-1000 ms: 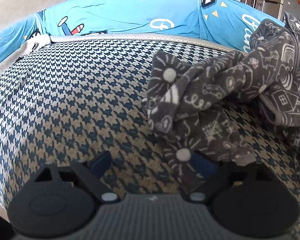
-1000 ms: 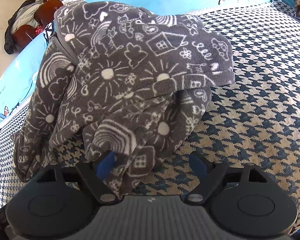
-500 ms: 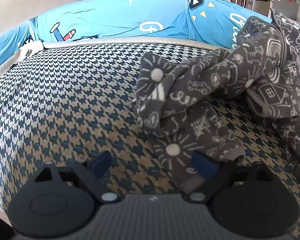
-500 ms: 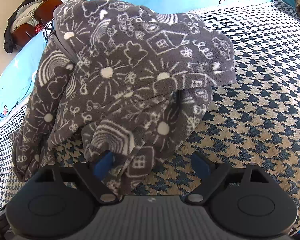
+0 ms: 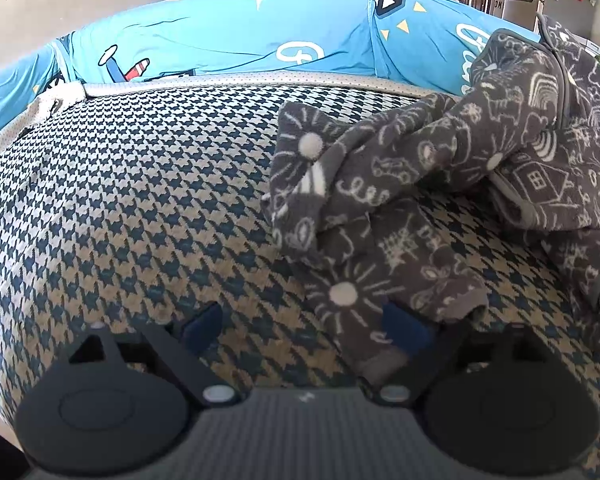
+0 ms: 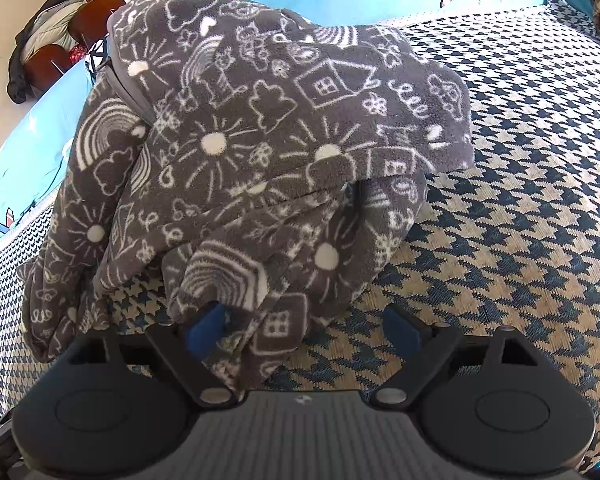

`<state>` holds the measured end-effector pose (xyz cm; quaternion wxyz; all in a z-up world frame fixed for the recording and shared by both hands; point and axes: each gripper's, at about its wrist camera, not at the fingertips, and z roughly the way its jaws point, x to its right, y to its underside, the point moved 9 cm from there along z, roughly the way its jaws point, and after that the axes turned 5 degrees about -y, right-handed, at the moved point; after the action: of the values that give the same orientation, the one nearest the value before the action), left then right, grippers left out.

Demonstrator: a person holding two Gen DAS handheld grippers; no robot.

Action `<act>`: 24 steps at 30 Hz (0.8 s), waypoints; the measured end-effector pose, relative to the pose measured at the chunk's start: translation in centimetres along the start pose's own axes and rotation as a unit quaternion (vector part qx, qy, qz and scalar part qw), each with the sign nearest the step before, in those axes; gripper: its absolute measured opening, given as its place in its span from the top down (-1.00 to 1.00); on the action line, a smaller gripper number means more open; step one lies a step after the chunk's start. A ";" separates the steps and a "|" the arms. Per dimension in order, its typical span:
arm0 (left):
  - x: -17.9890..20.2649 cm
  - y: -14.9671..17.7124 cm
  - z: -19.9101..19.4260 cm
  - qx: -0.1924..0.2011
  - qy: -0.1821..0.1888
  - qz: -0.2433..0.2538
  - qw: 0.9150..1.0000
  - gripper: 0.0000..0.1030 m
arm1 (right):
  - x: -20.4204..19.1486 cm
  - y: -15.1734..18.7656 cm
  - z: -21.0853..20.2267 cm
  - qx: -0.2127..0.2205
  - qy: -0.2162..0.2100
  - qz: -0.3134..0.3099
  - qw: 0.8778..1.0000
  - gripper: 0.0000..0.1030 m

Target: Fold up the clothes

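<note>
From my left camera the garment [image 5: 440, 184] runs off the right edge, so I can't see how far it spreads. Its cuff [image 5: 380, 344] covers part of the left gripper's [image 5: 306, 326] right pad [image 5: 404, 330], and I can't tell whether they touch. On the right camera, fleece [image 6: 260, 152] hides most of the right gripper's [image 6: 300, 328] left pad [image 6: 204, 328], and the folds bury whatever cloth lies beneath. The sofa [image 6: 520, 200] is cut by the frame on both sides. The chairs [image 6: 56, 56] behind are too small to make out.
</note>
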<state>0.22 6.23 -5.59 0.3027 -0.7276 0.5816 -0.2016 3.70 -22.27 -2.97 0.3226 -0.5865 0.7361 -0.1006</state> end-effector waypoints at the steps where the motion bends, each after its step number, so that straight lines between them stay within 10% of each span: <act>1: 0.0 0.0 0.0 0.000 0.000 0.000 1.000 -0.77 | 0.0 0.0 0.1 0.000 0.000 0.000 1.000 -0.70; 24: 0.8 -0.8 -1.8 0.020 0.026 0.000 0.999 -0.78 | 0.1 -0.5 -0.4 0.004 -0.010 -0.004 1.000 -0.71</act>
<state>-0.18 5.21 -3.76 0.3020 -0.7157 0.5854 -0.2319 3.88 -22.60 -2.47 0.3315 -0.5889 0.7304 -0.0989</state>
